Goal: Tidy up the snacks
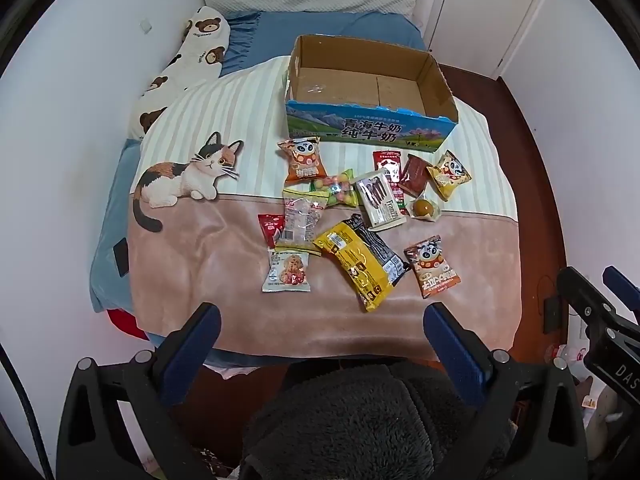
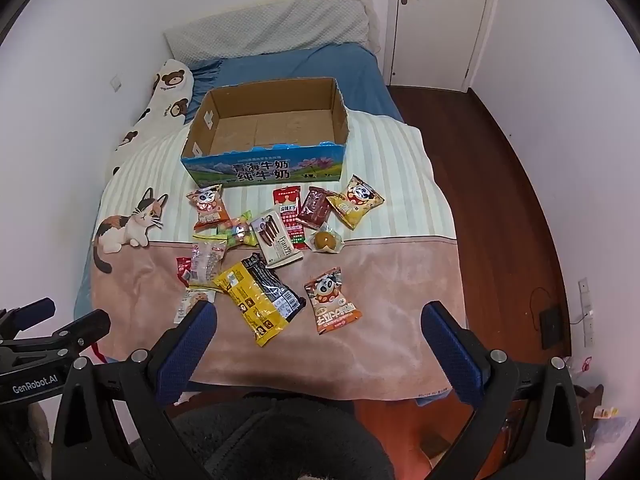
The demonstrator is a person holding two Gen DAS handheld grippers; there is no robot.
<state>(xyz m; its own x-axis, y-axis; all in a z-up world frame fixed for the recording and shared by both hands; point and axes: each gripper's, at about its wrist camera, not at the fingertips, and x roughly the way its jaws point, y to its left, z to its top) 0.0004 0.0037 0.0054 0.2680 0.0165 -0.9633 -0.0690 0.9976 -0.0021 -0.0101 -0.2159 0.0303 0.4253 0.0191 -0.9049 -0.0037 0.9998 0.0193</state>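
Two grippers, left gripper and right gripper, hung wide and empty above the blanket's near edge. The cardboard box sat empty toward its far edge, snacks scattered between. Sensibly, the big yellow packet, nearest, went first, pinched across its width.

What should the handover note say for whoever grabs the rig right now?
Left gripper: open, empty, hovering over the near edge of the bed.
Right gripper: open, empty, alongside the left one.
Cardboard box: on the blanket at the far side, open top, nothing in it.
Snacks: all loose on the blanket in front of the box. Nearest are the yellow-black pack and the orange cow packet; the yellow cow packet lies close to the box.
Done: nothing packed yet.
Left: every snack is yet to go into the box.
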